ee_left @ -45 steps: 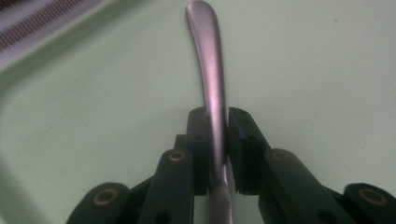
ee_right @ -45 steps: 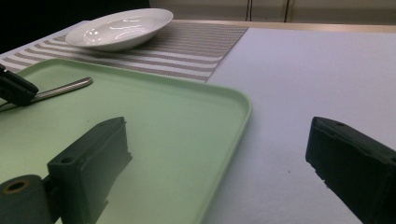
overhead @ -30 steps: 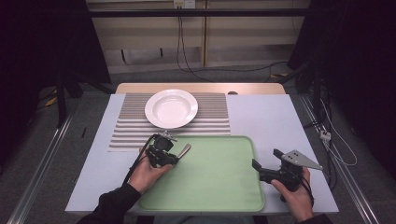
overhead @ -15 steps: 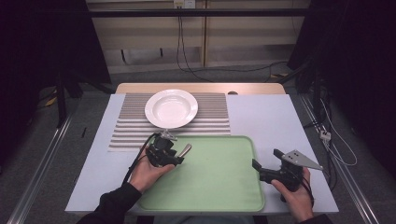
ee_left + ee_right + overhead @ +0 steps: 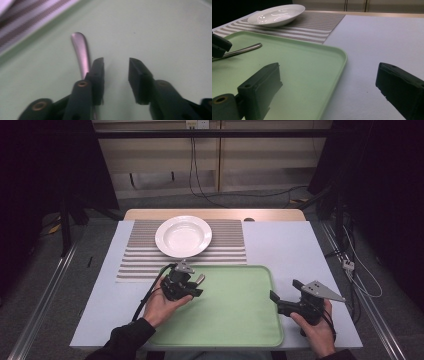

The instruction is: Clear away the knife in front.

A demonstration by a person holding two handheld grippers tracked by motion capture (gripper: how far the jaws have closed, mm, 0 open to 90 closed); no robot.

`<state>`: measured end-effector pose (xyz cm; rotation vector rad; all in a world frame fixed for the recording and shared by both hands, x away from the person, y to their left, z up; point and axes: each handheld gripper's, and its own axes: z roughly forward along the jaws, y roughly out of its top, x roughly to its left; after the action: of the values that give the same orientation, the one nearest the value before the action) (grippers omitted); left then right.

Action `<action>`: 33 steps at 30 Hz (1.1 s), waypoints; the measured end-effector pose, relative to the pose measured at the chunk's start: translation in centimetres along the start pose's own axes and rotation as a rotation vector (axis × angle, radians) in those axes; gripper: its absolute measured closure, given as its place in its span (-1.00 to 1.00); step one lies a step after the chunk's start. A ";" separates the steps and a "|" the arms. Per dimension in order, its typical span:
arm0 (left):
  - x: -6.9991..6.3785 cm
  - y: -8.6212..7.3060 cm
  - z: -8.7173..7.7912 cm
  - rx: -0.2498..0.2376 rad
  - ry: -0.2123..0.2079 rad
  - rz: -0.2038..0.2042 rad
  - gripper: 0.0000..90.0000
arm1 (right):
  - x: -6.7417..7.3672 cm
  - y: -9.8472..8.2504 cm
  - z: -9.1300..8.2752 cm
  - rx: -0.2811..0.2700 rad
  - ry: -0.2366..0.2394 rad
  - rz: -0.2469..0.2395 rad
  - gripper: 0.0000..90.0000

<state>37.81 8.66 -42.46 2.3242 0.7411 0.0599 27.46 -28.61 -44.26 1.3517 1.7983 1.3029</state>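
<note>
- Over the green tray's (image 5: 235, 320) near-left corner, the left hand-held gripper (image 5: 116, 70) has just been closing; its jaws stand apart, gripping nothing.
- Metal handle (image 5: 81, 52) lies on the tray, outside its left jaw.
- Right hand-held gripper (image 5: 329, 82): spread wide, empty, at the tray's right edge.

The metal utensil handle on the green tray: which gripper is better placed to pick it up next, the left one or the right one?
Left, probably. The left gripper sits right at the metal handle, which lies just outside one jaw, not between them. The right gripper is open at the green tray's far edge, well away.
</note>
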 end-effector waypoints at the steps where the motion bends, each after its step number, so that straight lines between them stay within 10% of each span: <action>1: -0.2 0.0 0.2 0.026 0.004 0.016 0.69 | 0.0 0.0 0.0 0.000 0.000 0.000 -0.88; 5: -0.6 -0.1 1.1 0.079 0.034 0.043 1.00 | 0.0 0.0 0.0 0.001 0.000 0.002 -0.88; 33: 0.3 -0.5 1.2 0.064 0.164 0.059 1.00 | 0.0 -0.1 -0.1 0.003 -0.001 0.001 -0.88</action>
<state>38.10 8.34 -43.75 2.4231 0.7641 0.2593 27.35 -28.64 -44.26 1.3548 1.7995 1.3008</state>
